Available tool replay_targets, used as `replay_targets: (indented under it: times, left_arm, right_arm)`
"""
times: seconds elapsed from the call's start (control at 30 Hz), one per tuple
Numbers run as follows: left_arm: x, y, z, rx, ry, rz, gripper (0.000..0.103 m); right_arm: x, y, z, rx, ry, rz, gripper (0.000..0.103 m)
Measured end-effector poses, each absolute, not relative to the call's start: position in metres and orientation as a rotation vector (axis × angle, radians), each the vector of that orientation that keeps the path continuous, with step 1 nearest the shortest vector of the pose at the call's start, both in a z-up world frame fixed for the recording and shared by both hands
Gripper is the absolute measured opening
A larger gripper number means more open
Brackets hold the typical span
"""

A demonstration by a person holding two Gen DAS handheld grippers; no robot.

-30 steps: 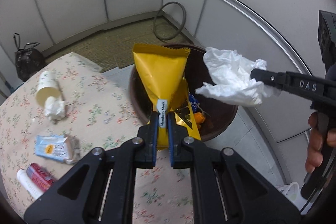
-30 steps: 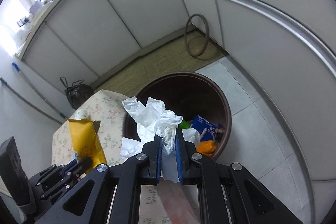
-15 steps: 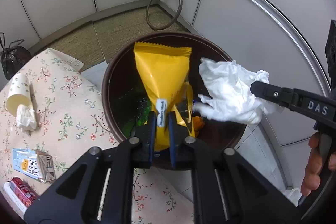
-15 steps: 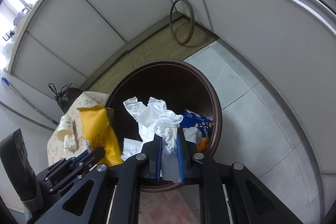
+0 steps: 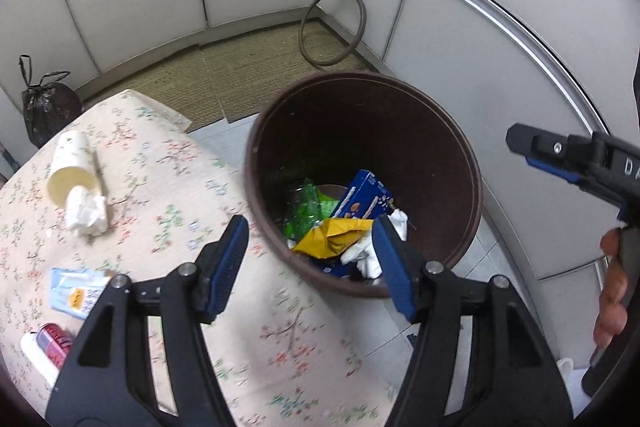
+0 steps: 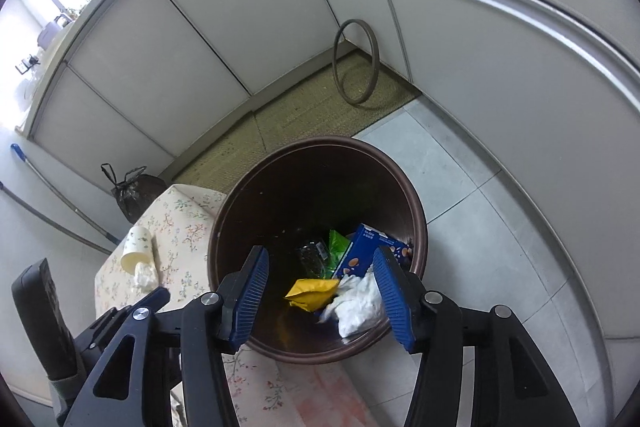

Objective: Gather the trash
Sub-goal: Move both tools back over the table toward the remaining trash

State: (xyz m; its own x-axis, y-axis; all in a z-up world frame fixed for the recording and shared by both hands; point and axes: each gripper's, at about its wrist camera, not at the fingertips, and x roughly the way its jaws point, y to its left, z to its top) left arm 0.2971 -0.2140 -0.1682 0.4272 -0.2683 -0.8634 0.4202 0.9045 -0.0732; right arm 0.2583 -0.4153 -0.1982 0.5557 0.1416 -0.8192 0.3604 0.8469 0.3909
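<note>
A dark brown round bin point(image 5: 460, 147) point(image 6: 416, 223) stands on the floor beside the table. Inside it lie a yellow snack bag point(image 5: 332, 237) point(image 6: 310, 293), white crumpled tissue point(image 5: 362, 255) point(image 6: 358, 301), a blue box point(image 5: 366, 195) point(image 6: 366, 249) and green wrappers point(image 5: 306, 213). My left gripper point(image 5: 310, 259) is open and empty above the bin's near rim. My right gripper point(image 6: 320, 293) is open and empty over the bin; it also shows at the right of the left wrist view point(image 5: 560, 159).
The floral-cloth table point(image 5: 160, 195) holds a tipped paper cup point(image 5: 70, 167) with a tissue wad point(image 5: 86, 209), a light blue packet point(image 5: 76, 291) and a red can point(image 5: 54, 341). A black bag point(image 5: 46, 109) and a ring point(image 5: 332, 27) sit by the white cabinets.
Both grippers opened over the bin. The yellow bag and the white tissue dropped into it.
</note>
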Motion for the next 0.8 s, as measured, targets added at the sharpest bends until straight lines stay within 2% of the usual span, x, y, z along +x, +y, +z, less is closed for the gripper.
replay_targets:
  times: [0.23, 0.37, 0.8]
  left_arm:
    - [0.287, -0.174, -0.149, 0.136, 1.021, -0.404, 0.074]
    - [0.28, -0.148, -0.138, 0.13, 1.009, -0.384, 0.08]
    - [0.26, -0.062, -0.118, 0.115, 1.013, -0.31, 0.083]
  right_arm:
    - [0.254, -0.399, -0.176, 0.536, 0.974, -0.127, 0.06]
    - [0.249, -0.387, -0.164, 0.519, 0.962, -0.121, 0.071]
    - [0.245, -0.326, -0.138, 0.445, 0.97, -0.032, 0.072]
